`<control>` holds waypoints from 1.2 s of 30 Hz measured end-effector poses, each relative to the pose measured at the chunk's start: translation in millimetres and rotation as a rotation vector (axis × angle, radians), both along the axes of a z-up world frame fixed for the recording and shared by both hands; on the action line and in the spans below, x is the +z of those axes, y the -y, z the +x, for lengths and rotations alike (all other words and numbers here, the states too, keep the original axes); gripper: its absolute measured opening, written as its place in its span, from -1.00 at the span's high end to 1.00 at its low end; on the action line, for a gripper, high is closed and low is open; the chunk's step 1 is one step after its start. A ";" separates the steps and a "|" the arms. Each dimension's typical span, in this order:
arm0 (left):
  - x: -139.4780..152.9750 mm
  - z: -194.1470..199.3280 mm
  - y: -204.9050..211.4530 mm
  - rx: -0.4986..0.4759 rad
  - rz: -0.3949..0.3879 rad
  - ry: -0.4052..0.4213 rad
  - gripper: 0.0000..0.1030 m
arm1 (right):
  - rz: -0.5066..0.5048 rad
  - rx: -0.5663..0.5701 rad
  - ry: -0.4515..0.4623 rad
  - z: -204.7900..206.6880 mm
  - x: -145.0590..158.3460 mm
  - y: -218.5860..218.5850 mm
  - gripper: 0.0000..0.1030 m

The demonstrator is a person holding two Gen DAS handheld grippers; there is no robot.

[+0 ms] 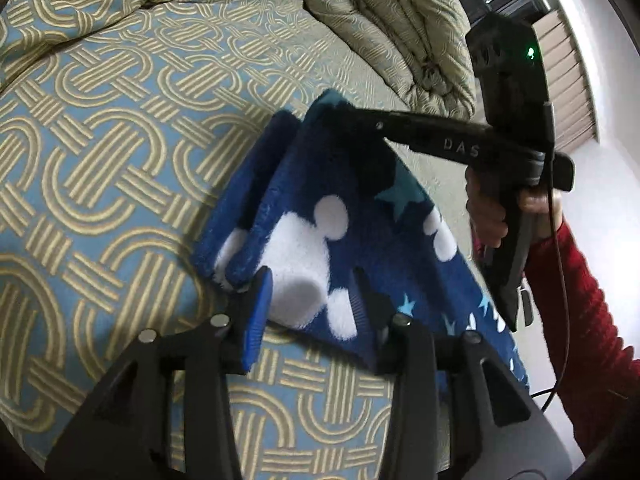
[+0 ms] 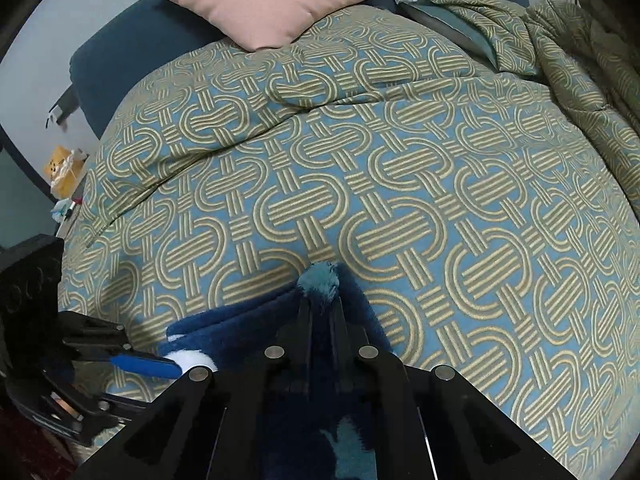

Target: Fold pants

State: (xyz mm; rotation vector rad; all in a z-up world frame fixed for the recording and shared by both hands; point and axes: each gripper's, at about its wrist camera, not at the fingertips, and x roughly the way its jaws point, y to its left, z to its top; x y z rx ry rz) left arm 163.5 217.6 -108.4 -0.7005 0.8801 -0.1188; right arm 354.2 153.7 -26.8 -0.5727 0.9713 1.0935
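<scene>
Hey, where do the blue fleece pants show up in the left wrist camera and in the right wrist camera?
Left wrist view: the blue fleece pants sit centre, slightly right, running to the lower right.
Right wrist view: the blue fleece pants lie at bottom centre, pinched by the right gripper.
Shared landmark: the patterned bedspread beneath them.

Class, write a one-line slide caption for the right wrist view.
Right tool shut on a corner of the blue fleece pants over a patterned bedspread, the left tool at another edge.

the left tool straddles the pants' near edge on the bed while the right tool pinches their far corner.
</scene>
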 end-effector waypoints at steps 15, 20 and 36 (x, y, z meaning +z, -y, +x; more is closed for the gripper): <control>-10.5 4.1 -12.0 0.069 -0.043 0.019 0.85 | 0.013 -0.028 -0.012 0.5 1.2 -0.3 0.89; 30.6 -5.0 -1.4 0.067 0.070 0.114 0.85 | 0.094 -0.027 -0.005 1.4 23.1 -0.2 0.89; 8.8 -8.9 -20.8 0.116 0.069 0.016 0.05 | -0.043 -0.190 0.010 33.0 -9.7 -13.0 -0.07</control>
